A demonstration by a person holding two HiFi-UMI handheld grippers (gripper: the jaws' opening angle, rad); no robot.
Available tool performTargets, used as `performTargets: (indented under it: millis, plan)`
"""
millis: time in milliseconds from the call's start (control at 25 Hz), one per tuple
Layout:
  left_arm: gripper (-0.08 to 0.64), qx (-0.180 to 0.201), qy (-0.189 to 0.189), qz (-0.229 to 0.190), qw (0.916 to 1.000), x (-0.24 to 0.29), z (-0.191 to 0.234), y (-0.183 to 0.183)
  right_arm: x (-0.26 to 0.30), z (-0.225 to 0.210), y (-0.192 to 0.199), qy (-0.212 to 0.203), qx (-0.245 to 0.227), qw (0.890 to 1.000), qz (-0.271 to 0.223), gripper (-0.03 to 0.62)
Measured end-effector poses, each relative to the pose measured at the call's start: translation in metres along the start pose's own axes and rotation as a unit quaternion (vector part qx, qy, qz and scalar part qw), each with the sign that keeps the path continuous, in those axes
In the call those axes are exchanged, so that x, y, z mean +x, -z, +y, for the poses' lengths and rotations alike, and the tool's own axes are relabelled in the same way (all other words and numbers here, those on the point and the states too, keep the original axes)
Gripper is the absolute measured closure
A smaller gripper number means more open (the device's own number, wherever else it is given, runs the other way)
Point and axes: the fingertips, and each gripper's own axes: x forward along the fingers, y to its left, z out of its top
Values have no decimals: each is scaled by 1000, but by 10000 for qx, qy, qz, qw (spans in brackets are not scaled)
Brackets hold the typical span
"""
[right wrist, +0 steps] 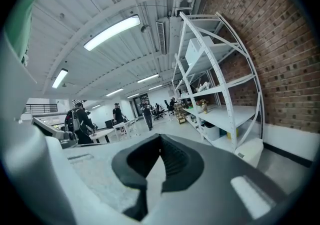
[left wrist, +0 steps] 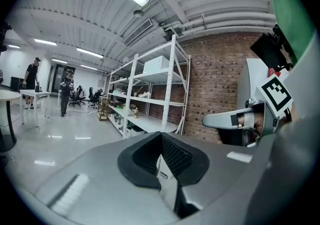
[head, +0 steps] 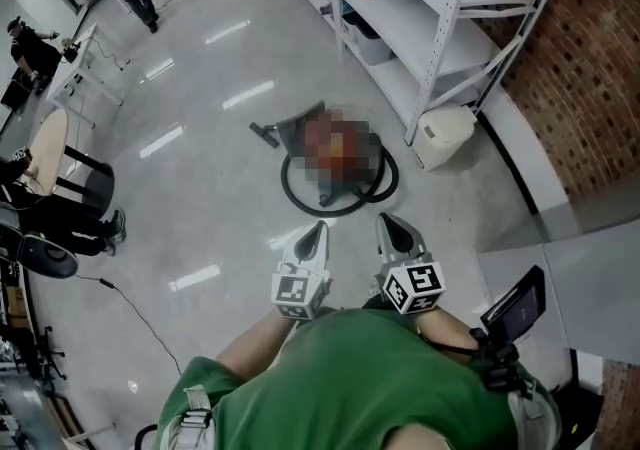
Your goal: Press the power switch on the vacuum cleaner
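You could press the wrong spot — the switch on the vacuum cleaner (head: 300, 128) can't be seen from here. It sits on the floor ahead, well apart from you: a low grey body ringed by a black hose (head: 295, 193). Your left gripper (head: 316, 238) and right gripper (head: 395, 234) are closed and empty.

The vacuum cleaner (head: 298, 124) lies on the floor (head: 200, 198), left of a bin (head: 443, 133) beside the shelving (head: 400, 8).
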Motion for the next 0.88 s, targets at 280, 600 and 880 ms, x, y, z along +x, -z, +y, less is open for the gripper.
performTargets:
  millis: [280, 600, 880]
  plan:
    - [552, 30, -148, 82, 9999, 51, -34, -2, 3, -63, -13, -96, 130, 9999, 40, 589]
    - [552, 129, -259, 197, 9994, 91, -58, -1, 6, -115, -19, -117, 278, 9995, 12, 589]
    - [552, 133, -301, 161, 9993, 112, -62, -5, 11, -133, -22, -91, 299, 9995, 7, 589]
